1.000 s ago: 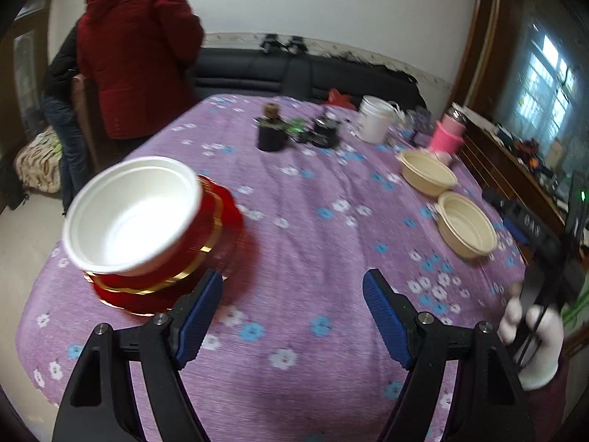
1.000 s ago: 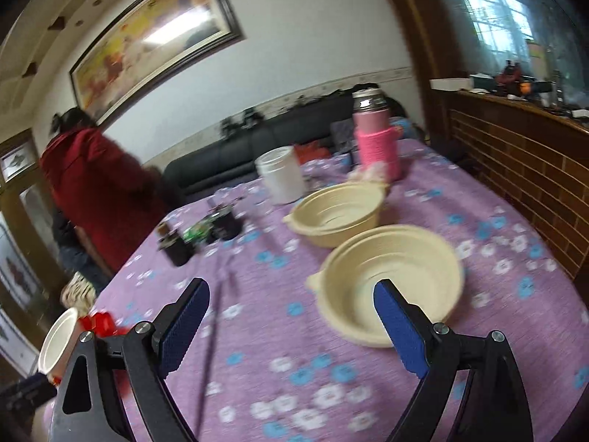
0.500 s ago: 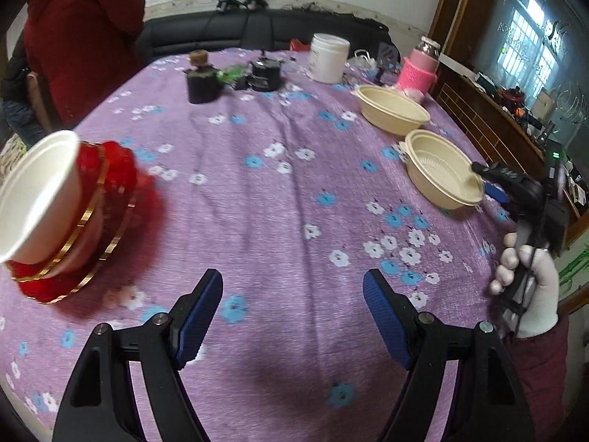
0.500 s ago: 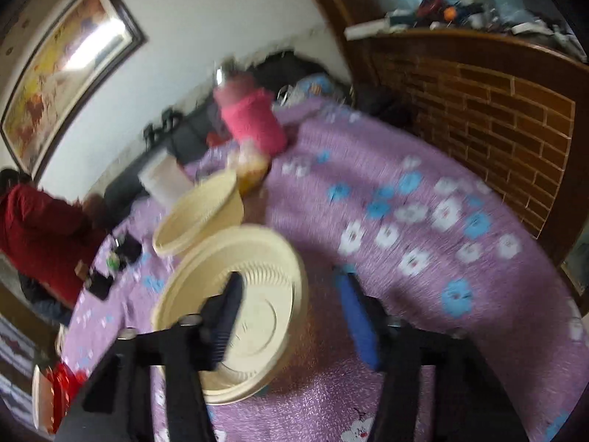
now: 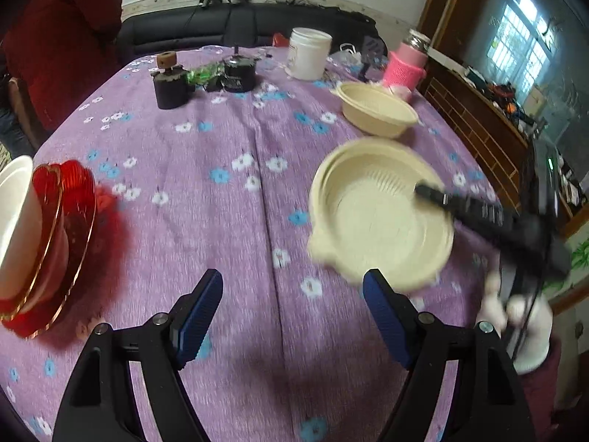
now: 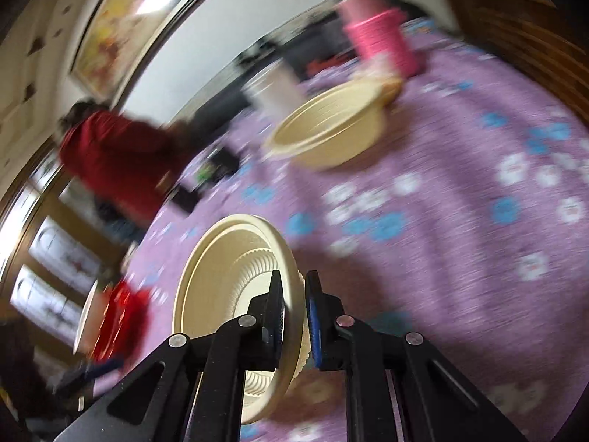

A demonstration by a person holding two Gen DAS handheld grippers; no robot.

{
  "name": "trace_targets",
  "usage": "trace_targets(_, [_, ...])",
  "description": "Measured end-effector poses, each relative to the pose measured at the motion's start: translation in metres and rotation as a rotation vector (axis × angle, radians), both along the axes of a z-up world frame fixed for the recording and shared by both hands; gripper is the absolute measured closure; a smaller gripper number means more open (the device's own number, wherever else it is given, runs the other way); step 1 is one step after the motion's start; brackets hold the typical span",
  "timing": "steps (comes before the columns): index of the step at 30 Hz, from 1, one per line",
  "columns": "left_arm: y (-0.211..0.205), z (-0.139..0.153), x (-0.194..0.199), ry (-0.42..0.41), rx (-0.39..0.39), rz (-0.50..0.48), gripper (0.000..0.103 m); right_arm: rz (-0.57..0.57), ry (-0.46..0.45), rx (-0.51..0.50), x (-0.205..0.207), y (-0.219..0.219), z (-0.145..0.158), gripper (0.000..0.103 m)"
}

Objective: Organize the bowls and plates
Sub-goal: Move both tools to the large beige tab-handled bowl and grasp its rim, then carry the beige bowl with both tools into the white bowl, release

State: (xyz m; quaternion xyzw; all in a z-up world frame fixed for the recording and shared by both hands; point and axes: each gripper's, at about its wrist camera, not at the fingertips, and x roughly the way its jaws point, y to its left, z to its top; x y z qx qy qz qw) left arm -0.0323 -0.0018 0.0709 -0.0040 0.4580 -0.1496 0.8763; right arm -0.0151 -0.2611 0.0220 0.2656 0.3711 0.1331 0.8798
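Lifted off the purple tablecloth [image 5: 228,243], cream bowl [image 6: 235,287] now tilts.

Right gripper [image 6: 294,316]: jaws, wide apart a second ago, have just been closing and are now clamped on the rim of the near cream bowl [image 5: 383,210]. That bowl, flat on the purple tablecloth [image 5: 228,221] before, is now tipped up and blurred, lower centre of the right wrist view. Red plate stack [image 5: 62,243] has been shifted to the left edge of the left wrist view.
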Motion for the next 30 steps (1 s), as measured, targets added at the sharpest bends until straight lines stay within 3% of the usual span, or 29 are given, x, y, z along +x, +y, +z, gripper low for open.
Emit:
trace_targets(7, [-0.010,-0.017,0.038,0.002,0.040,0.020,0.025,0.070,0.012,-0.115,-0.005,0.037,-0.004,0.088])
trace_targets(13, [-0.027,-0.036,0.053,0.031,0.050,-0.006,0.026,0.067,0.016,-0.137,-0.002,0.042,-0.007,0.088])
trace_targets(15, [-0.032,-0.041,0.055,0.034,0.059,-0.015,0.034,0.065,0.015,-0.141,-0.002,0.042,-0.007,0.088])
trace_targets(17, [-0.037,-0.046,0.056,0.044,0.071,-0.028,0.059,0.065,0.013,-0.149,-0.002,0.043,-0.006,0.088])
trace_targets(18, [-0.038,-0.048,0.056,0.050,0.075,-0.035,0.066,0.064,0.012,-0.154,-0.002,0.044,-0.006,0.088])
trace_targets(22, [-0.037,-0.050,0.056,0.024,0.111,-0.027,0.082,0.058,0.012,-0.186,-0.003,0.046,-0.007,0.086])
trace_targets(30, [-0.026,-0.038,0.044,-0.027,0.115,0.003,0.086,0.079,-0.014,-0.245,-0.006,0.060,-0.006,0.087])
